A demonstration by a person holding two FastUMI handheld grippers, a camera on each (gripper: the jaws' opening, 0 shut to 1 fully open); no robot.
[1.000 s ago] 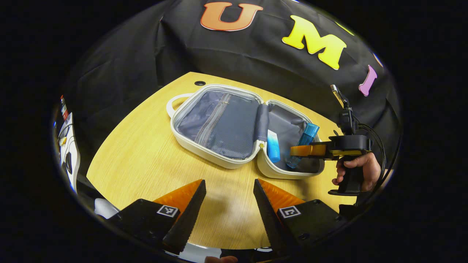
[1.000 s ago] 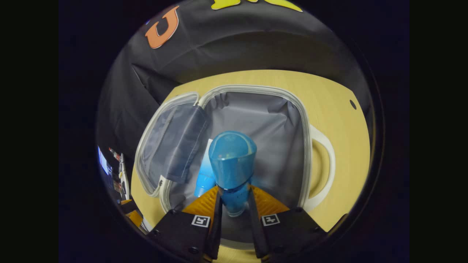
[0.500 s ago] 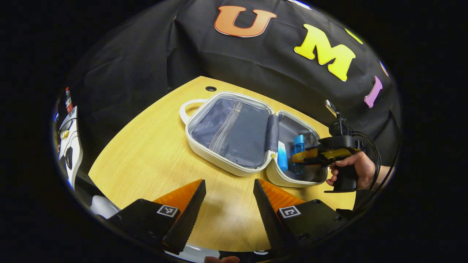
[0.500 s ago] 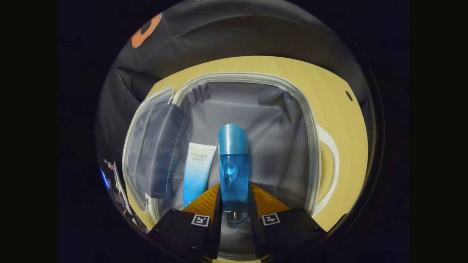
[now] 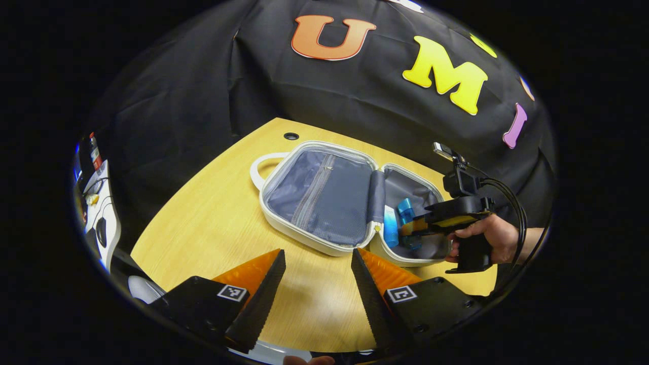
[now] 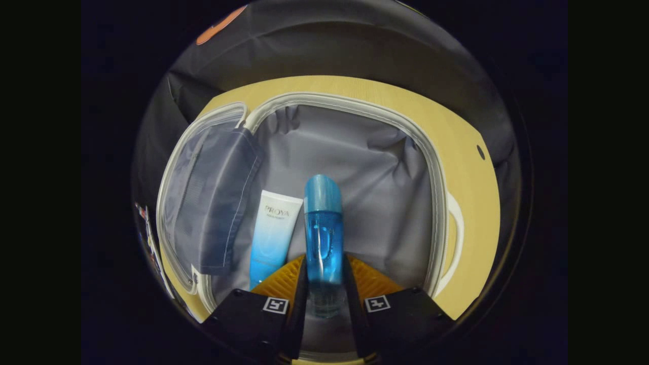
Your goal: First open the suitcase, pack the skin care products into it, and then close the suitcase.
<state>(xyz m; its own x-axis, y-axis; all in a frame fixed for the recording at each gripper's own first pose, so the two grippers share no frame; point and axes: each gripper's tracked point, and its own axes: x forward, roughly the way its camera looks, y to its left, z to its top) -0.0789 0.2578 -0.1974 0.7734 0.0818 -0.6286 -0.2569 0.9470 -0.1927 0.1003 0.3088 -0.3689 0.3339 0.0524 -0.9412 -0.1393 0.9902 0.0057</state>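
1. Right gripper view: the right gripper (image 6: 324, 284) has lowered the blue bottle (image 6: 323, 233) from its steep tilt a second ago until it lies almost flat over the grey lining of the open suitcase (image 6: 436, 167); both fingers press on the bottle's lower body.
2. The bottle's long axis runs from 6 to 12 o'clock, cap at 12. The white-and-blue tube (image 6: 271, 235) lies just beside it at 9 o'clock, roughly parallel.
3. The bottle's base is hidden between the fingers; whether it touches the lining cannot be told.
4. In the left gripper view the left gripper (image 5: 317, 291) hovers over the wooden table (image 5: 203, 228), jaws parted and empty, the suitcase (image 5: 304, 238) at 12 o'clock.
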